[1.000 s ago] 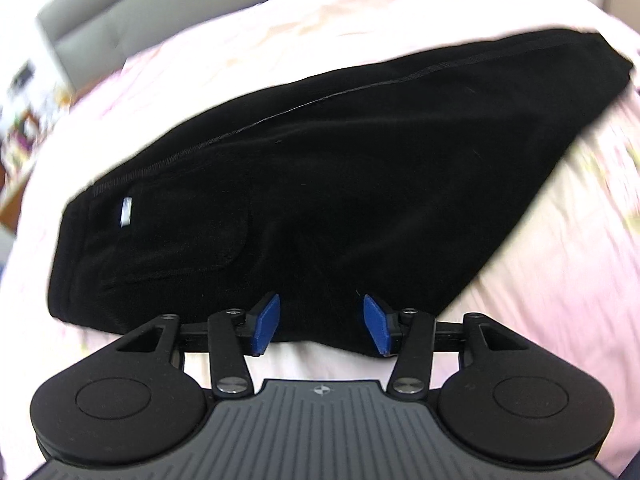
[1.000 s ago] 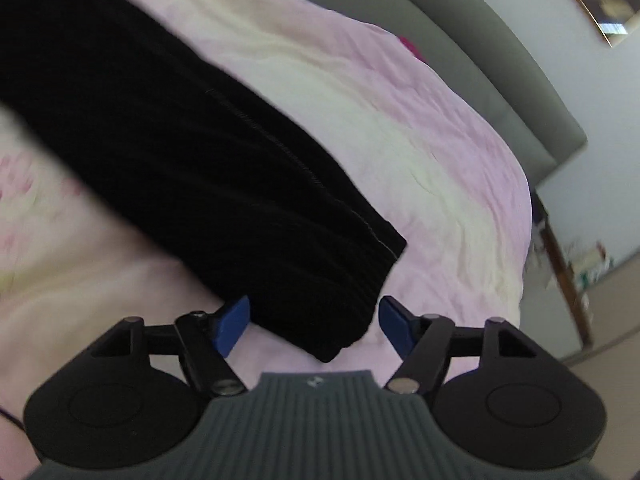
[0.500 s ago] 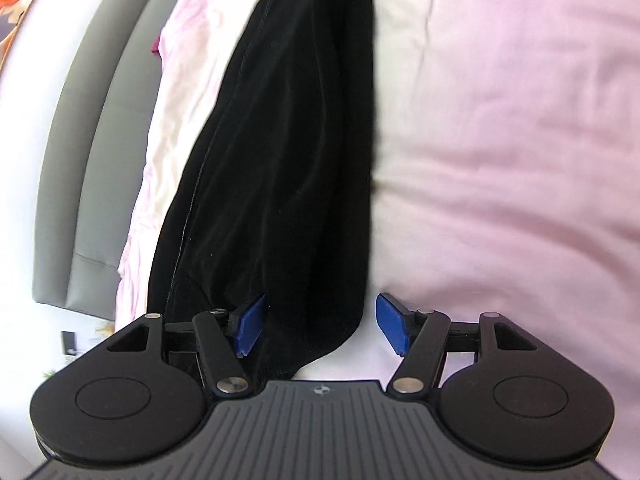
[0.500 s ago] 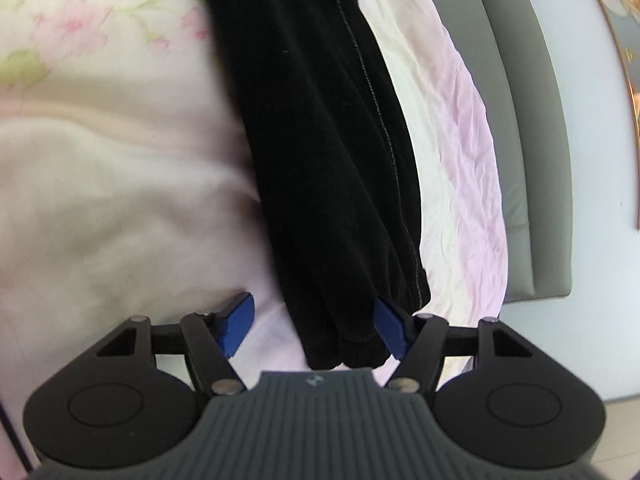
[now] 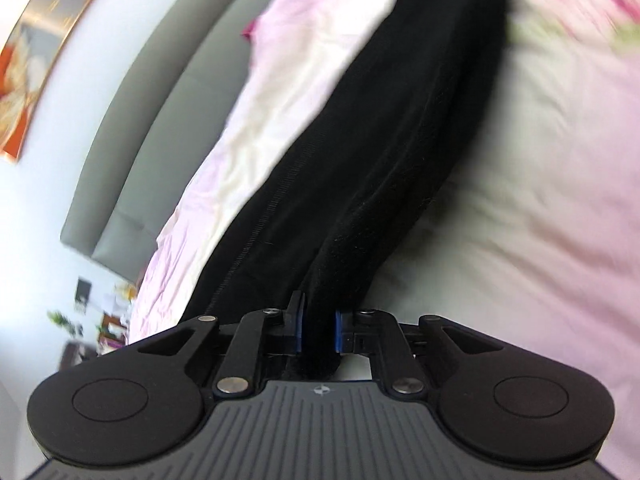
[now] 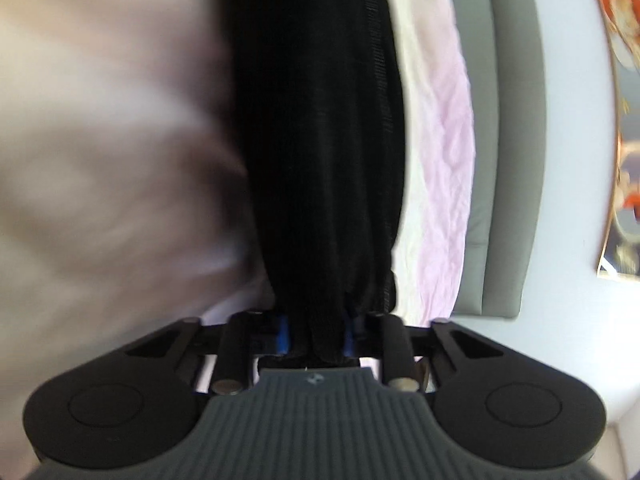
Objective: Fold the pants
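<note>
Between both tongs: left tongs [image 5: 318, 330], right tongs [image 6: 316, 334] closing, pinching black pants [image 5: 384, 168].

Pale wall [image 6: 568, 120] — grey padded headboard [image 5: 132, 152], pink floral bedding [image 5: 540, 240], framed picture [image 6: 620, 128].

Pants [image 5: 384, 152] run off the top edge, bedding [image 6: 112, 152] blurred

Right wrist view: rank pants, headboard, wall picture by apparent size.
1. black pants, largest, though nearest the camera, so inflated.
2. grey headboard.
3. framed picture, smallest and cut off by the frame edge.
</note>
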